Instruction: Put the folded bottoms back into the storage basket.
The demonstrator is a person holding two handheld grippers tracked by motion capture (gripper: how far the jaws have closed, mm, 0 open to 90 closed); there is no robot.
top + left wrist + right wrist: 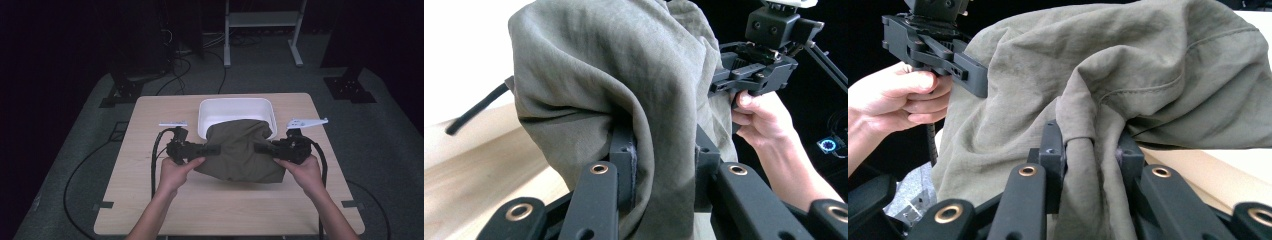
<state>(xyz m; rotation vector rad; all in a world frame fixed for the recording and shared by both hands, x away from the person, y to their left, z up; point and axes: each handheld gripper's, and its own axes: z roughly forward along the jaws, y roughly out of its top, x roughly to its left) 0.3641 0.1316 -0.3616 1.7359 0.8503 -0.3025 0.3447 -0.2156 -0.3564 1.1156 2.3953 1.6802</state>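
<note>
Already the 2 tongs, left tongs (212, 150) and right tongs (260, 149), each pinch the olive cloth (240, 152), lifted over the desk (150, 200), with the white tub (235, 107) not yet filled.

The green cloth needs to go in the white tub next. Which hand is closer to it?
Probably the right gripper: it holds the cloth just below the tub's right corner. The left gripper, also shut on cloth, sits about as near, so it is close.

Olive-green cloth (240, 152): crumpled woven fabric with stitched seams, bunched and suspended above the table, its far edge draped over the white tub's near rim.
</note>
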